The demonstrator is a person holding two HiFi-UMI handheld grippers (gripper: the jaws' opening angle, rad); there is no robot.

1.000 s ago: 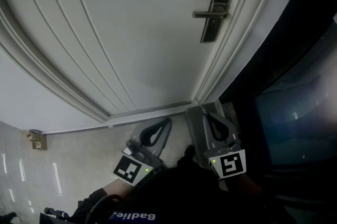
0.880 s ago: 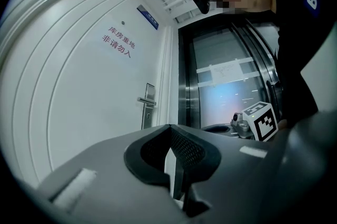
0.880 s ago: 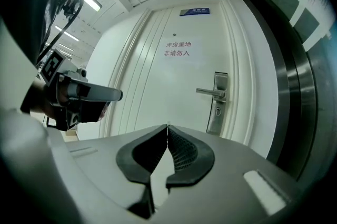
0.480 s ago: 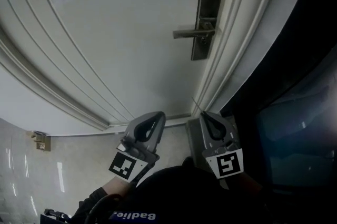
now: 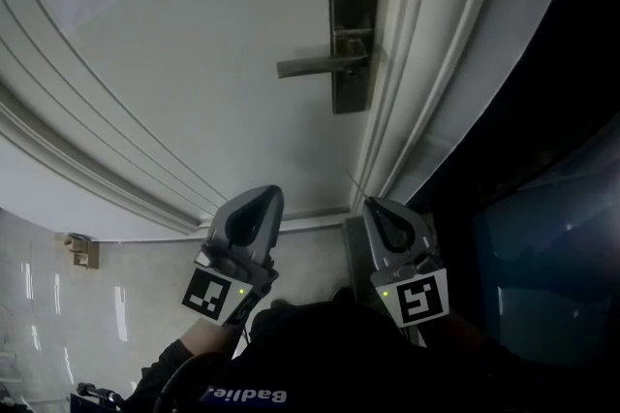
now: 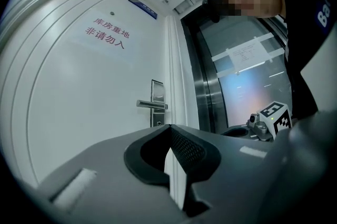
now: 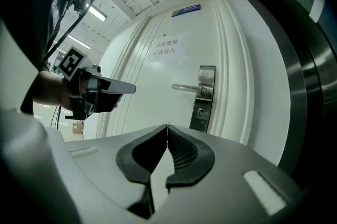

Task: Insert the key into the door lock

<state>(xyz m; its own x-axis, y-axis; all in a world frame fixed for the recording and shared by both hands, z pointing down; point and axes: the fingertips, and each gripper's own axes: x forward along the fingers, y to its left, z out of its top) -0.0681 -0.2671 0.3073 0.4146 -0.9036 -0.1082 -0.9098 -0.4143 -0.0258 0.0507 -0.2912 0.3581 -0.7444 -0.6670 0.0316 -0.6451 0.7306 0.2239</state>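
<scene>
1. Head view: white door [image 5: 223, 101] with a lever handle [image 5: 315, 67] on its lock plate [image 5: 354, 4]. The left claw [image 5: 274, 195] sits at 9 o'clock of the right claw [image 5: 372, 206]. The right claw is clamped on the key [image 5: 356, 185], seen as a thin sliver. The lock plate is at its 12 o'clock, well apart.
2. Left gripper view: left claw tips together, nothing between. The keyhole [image 6: 158, 123] is under the handle, at 10 o'clock of the tip.
3. Right gripper view: right claw closed. The keyhole is at 2 o'clock, apart.

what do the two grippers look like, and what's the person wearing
The left gripper and the right gripper look alike: matte grey plastic shells that taper to a point, with a teardrop opening between the jaws edged by black ribbed pads. Each carries a cube with black-and-white square markers and a small green light. The person wears a dark top.
</scene>
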